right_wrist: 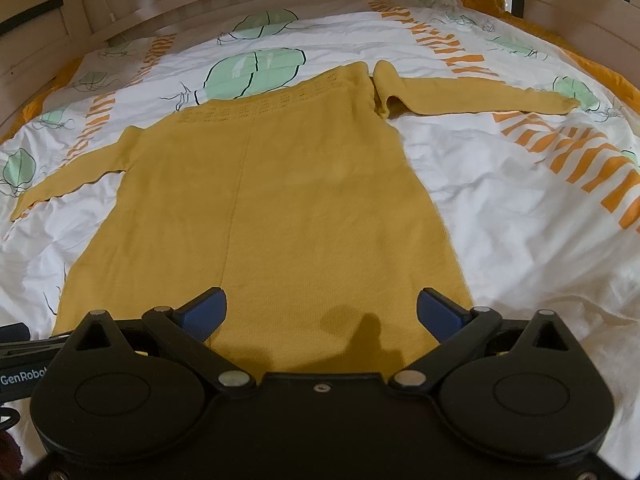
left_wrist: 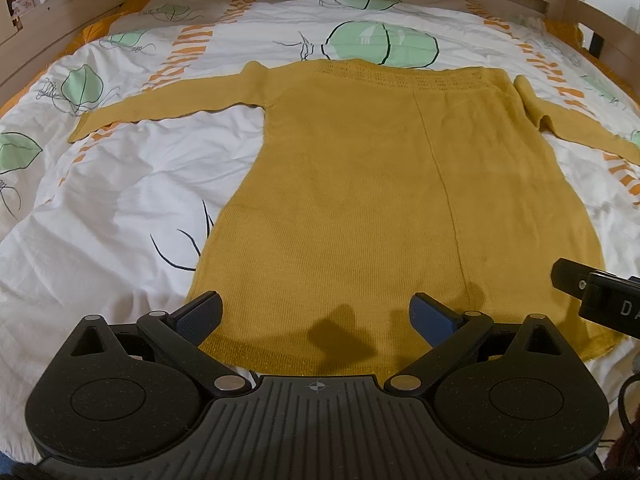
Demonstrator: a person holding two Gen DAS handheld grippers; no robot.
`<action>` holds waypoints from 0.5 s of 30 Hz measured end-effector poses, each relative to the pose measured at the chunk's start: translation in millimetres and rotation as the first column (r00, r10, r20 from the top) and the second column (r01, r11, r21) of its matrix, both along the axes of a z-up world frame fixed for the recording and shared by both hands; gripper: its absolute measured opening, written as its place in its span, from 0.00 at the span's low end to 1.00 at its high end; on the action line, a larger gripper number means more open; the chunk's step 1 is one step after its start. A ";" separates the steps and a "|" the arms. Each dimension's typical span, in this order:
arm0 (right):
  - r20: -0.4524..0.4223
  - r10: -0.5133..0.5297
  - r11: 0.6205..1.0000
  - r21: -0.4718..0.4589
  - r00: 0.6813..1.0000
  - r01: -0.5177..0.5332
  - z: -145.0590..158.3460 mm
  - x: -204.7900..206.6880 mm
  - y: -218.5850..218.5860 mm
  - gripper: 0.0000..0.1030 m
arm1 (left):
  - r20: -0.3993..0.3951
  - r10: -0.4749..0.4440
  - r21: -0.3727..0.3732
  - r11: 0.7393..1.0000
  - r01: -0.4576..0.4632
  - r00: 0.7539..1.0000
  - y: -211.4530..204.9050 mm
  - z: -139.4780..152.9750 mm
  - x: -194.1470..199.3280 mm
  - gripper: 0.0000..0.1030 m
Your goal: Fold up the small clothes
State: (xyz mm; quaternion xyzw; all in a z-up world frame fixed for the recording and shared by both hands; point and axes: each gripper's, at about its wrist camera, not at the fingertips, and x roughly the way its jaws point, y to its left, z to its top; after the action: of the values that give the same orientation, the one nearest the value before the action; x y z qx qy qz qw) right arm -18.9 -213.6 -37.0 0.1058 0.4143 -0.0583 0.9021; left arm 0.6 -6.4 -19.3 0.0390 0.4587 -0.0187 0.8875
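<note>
Sweater (left_wrist: 360, 184) flat on duvet (left_wrist: 120, 200); both grippers' jaws spread wide.

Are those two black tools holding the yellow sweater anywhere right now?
No. The left tool and right tool are both open above the hem of the yellow sweater, gripping nothing.

One mustard-yellow knitted sweater (left_wrist: 360, 168) lies on one bed (left_wrist: 120, 200), with two long sleeves, one (left_wrist: 160, 104) out to each side (right_wrist: 472, 94). Two grippers are in view, the left gripper (left_wrist: 316, 316) and the right gripper (right_wrist: 322, 314), each with two blue-padded fingers, jaws spread wide.
</note>
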 end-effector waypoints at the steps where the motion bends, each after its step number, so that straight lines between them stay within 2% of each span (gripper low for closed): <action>1: 0.000 0.000 1.000 0.001 1.000 0.000 0.2 0.0 -0.2 0.98 | -0.001 0.000 0.000 1.000 0.000 1.000 0.2 -0.5 0.3 0.98; 15: -0.005 0.003 1.000 0.019 1.000 -0.003 -4.2 4.3 2.0 0.98 | -0.012 -0.001 -0.003 1.000 0.000 1.000 1.3 -4.0 8.1 0.98</action>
State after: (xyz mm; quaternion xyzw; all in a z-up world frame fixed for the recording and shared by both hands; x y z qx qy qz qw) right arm -14.6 -211.6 -41.2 0.1136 0.4172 -0.0533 0.9001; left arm 8.7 -5.1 -23.3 0.0375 0.4641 -0.0199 0.8847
